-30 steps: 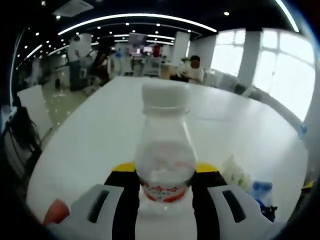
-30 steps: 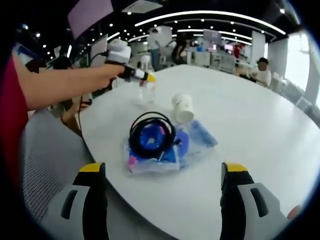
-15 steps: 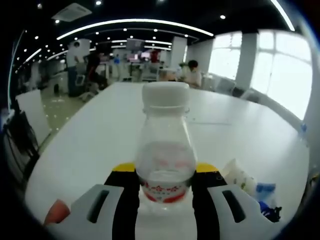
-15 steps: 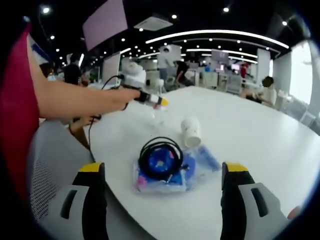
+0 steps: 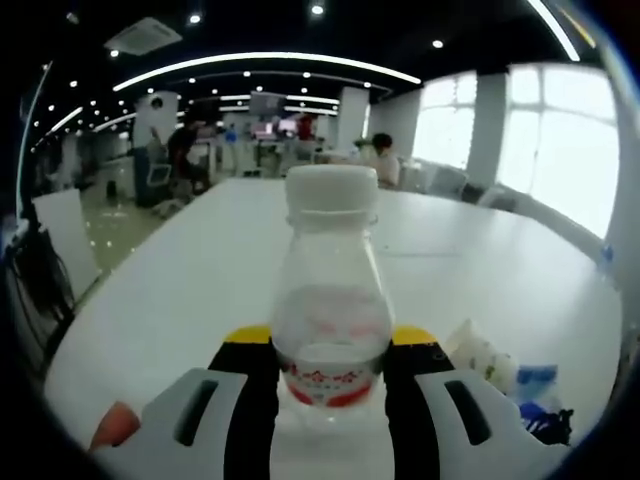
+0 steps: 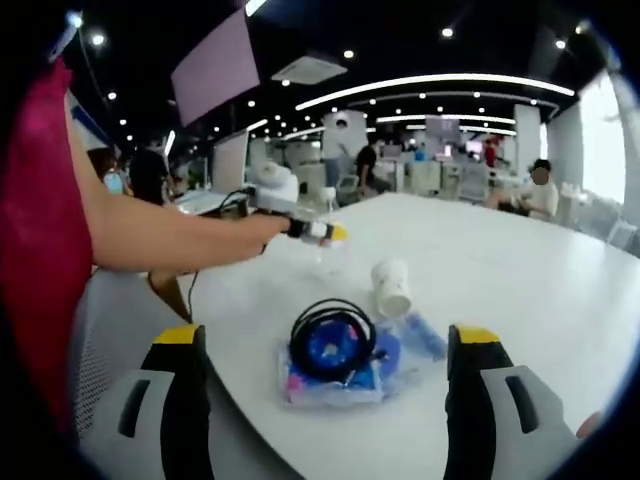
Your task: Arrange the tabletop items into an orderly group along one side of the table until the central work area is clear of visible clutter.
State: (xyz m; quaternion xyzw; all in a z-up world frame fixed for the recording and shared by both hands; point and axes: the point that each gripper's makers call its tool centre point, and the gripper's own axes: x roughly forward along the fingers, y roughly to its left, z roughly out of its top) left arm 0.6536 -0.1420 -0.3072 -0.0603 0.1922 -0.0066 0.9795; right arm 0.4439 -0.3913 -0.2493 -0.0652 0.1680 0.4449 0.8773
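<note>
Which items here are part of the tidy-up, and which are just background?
Job:
bottle, held in left gripper
black cable coil
blue packet
white cup
right gripper, open

Background:
table
chair
seated person

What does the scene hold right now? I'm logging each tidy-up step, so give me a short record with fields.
left hand-held gripper: shut on clear plastic bottle, white cap on
right hand-held gripper: open, holding nothing
table: white
clutter: black cable coil on blue plastic packets; white paper cup on its side beside them
background: people at distant desks
</note>
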